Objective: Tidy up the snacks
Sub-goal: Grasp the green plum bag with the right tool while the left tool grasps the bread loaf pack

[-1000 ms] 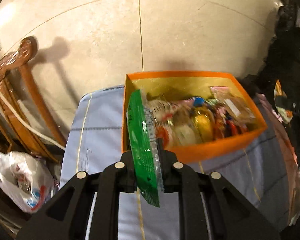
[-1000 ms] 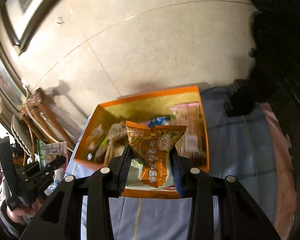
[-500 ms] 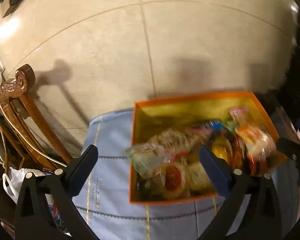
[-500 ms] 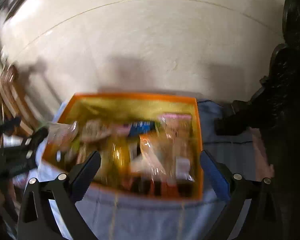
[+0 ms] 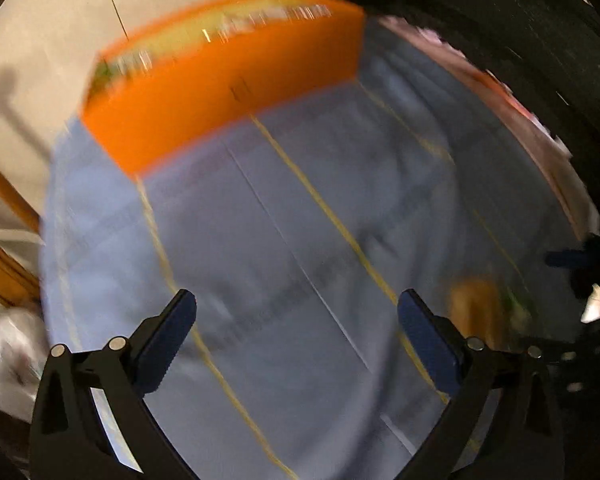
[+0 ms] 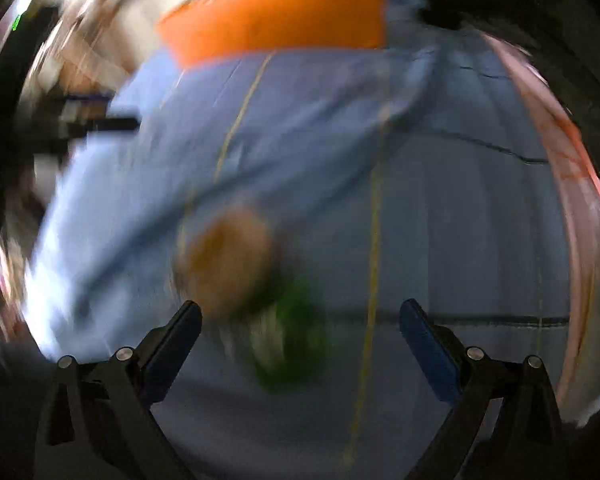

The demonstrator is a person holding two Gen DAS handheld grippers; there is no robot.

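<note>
A second ago my left jaws were clenched on a green packet and my right jaws on an orange-brown packet, both held over the open orange box. Now both pairs stand released, spread wide, with nothing between the pads. My left gripper [image 5: 296, 336] has swung away from the box and looks down at bare blue cloth [image 5: 260, 240] crossed by thin yellow lines. My right gripper [image 6: 300, 336] has done the same, and the view from it is badly smeared.

The orange box [image 5: 228, 92] has slid to the top of both views, so that I see its near outer wall rather than straight down into it. Over the rim only a blurred strip of packets shows, too streaked to tell one from another. It sits on the blue cloth at the far edge of the counter, well apart from both pairs of jaws.

Two snacks lie loose on the cloth. In the right view a brownish-orange packet [image 6: 228, 256] lies just ahead of my left-hand pad, and a green one [image 6: 288, 340] touches or overlaps its lower right side, between the pads but not gripped. Both are blurred, so I cannot read any print. The left view shows the same brownish shape [image 5: 476, 308] with a bit of green beside it, off to the right of my jaws
</note>
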